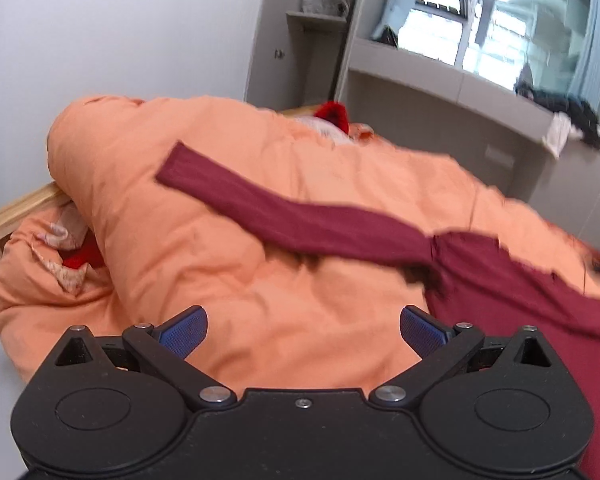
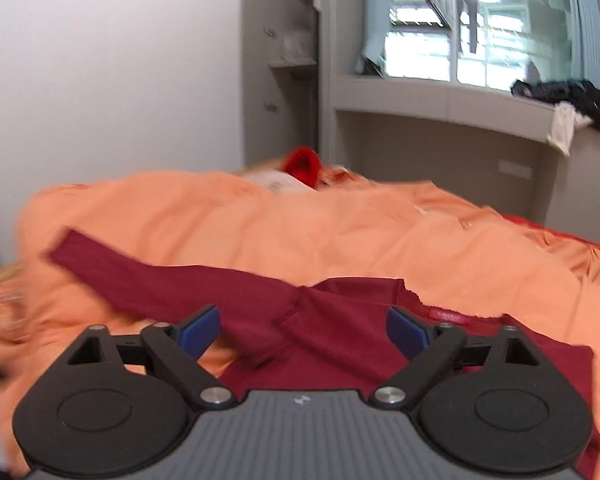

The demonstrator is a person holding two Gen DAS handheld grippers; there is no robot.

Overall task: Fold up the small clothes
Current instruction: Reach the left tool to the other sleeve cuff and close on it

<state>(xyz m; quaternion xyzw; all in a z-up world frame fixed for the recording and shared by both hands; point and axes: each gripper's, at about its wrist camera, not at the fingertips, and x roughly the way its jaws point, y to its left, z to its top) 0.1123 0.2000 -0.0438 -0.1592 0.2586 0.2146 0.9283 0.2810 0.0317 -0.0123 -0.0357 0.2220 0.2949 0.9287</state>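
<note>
A dark red garment (image 1: 500, 280) lies spread on an orange quilt (image 1: 240, 272) that covers the bed. One long sleeve (image 1: 300, 216) of it stretches flat across the quilt toward the far left, and the body of the garment lies at the near right, partly under the view of the tools.

The left gripper (image 1: 303, 330) hangs above bare quilt with its jaws standing wide apart; nothing is between the blue pads (image 1: 184, 330), and the red cloth begins just beside the right pad. The right gripper (image 2: 303, 332) is also spread wide and holds nothing. It is over the garment where the sleeve joins the body (a small red label (image 2: 446, 316) shows near its right pad), and the pads do not press on the cloth.

Behind the quilt, something bright red (image 2: 302, 166) sticks up at the head of the bed. A grey ledge (image 2: 440, 98) runs under the window (image 2: 480, 20), and dark clothes (image 2: 564, 96) are heaped on its right end. Both views are somewhat blurred.
</note>
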